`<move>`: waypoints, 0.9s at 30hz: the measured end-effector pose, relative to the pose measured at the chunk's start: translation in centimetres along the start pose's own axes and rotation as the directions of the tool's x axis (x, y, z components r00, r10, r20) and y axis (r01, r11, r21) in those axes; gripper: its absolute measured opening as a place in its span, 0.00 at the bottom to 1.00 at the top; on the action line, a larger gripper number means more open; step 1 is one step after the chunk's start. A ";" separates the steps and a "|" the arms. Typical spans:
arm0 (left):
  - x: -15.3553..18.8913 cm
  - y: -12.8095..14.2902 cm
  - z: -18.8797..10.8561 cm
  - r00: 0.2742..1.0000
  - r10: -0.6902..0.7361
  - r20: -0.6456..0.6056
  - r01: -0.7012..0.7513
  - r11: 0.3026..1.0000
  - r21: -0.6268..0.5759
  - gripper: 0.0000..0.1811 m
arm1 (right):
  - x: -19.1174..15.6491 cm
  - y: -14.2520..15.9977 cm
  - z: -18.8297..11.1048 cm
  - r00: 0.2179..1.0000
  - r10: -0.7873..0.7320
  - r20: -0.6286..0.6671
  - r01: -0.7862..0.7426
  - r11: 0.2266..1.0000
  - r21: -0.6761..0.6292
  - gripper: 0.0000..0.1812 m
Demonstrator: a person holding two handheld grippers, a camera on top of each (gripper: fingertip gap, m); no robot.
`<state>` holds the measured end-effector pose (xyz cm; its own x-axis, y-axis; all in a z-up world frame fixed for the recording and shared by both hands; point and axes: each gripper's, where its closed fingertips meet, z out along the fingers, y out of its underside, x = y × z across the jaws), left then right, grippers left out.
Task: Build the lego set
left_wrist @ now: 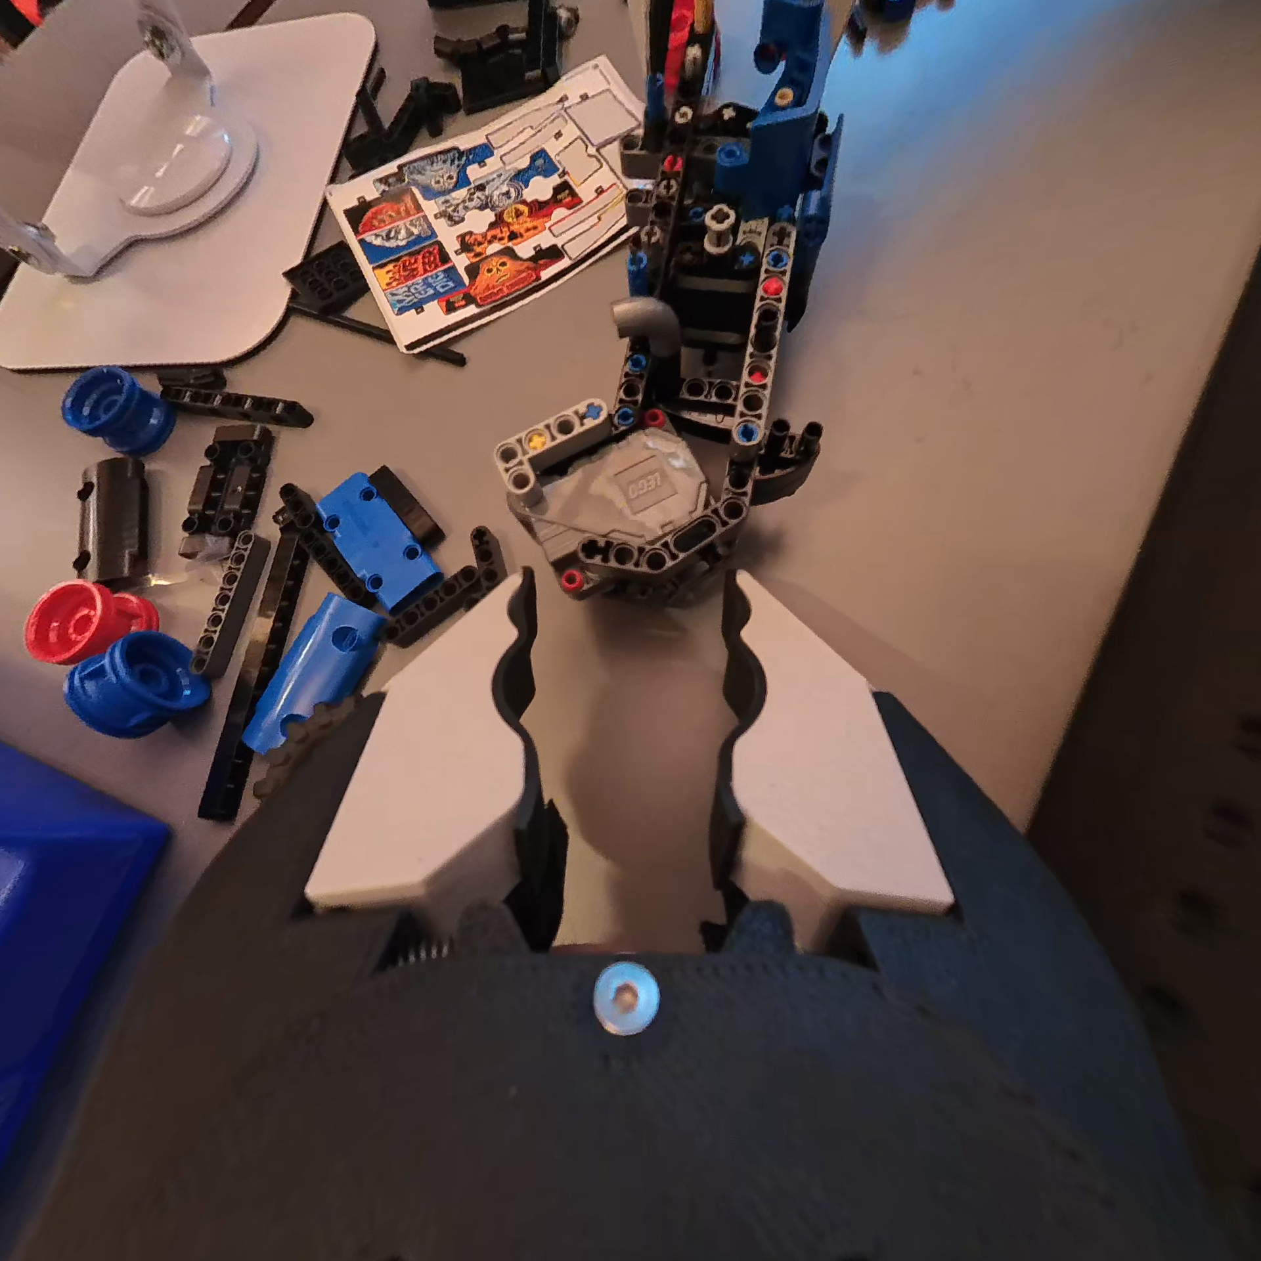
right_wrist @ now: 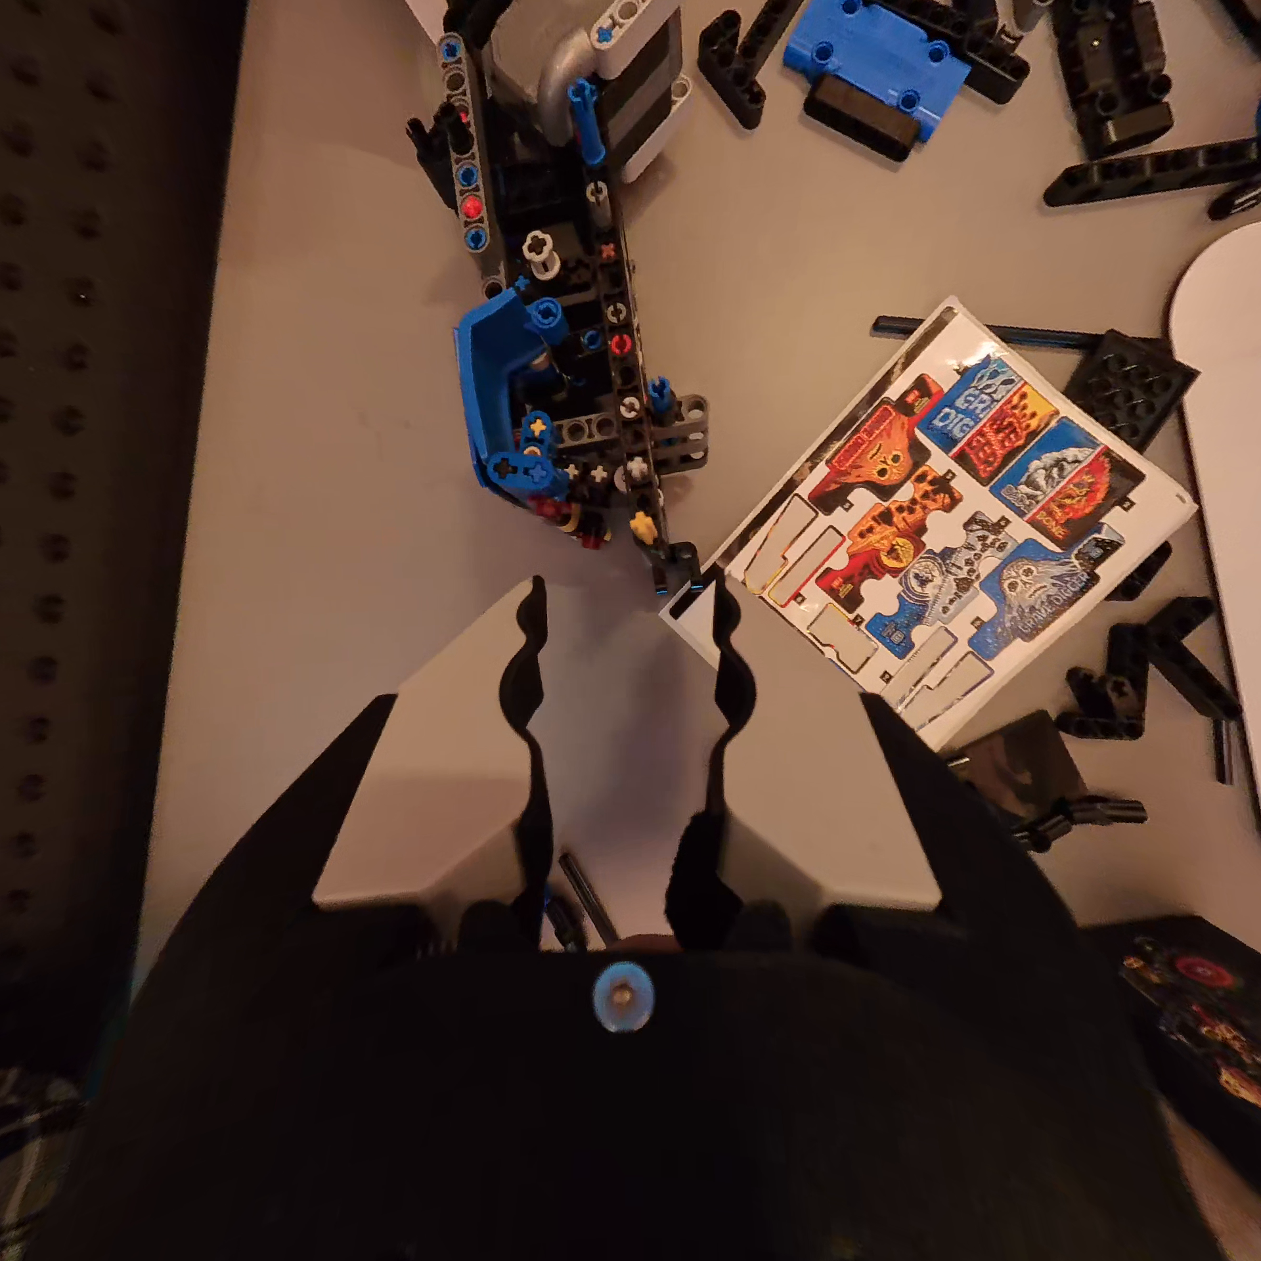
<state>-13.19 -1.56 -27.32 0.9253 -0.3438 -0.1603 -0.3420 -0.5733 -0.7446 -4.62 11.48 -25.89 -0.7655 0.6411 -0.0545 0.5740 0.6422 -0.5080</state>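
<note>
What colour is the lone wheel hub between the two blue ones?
Red wheel hub, clearest in the left wrist view.

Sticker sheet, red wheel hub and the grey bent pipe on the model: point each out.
sticker sheet [right_wrist: 955, 525]: right wrist view, middle of the printed face.
red wheel hub [left_wrist: 78, 622]: left wrist view, open dish.
grey bent pipe [left_wrist: 645, 321]: left wrist view, the elbow.

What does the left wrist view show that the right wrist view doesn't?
Only the left wrist view shows the wheel hubs, two blue and one red, a blue bin corner and the left tongs, open and empty. Only the right wrist view shows the right tongs, also open and empty, and a dark perforated panel. Both show the half-built model, the sticker sheet and a flat blue panel.
</note>
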 end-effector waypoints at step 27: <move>0.0 -0.9 -0.5 0.995 -0.068 -0.078 0.081 0.981 0.175 0.28 | -0.7 -0.9 0.2 0.999 -0.022 0.033 0.021 0.999 0.042 0.25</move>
<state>-12.97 -1.41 -26.34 0.9308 -0.3609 -0.0585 -0.2323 -0.4601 -0.8569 -4.66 10.43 -25.54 -0.7874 0.6123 -0.0715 0.5450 0.6372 -0.5449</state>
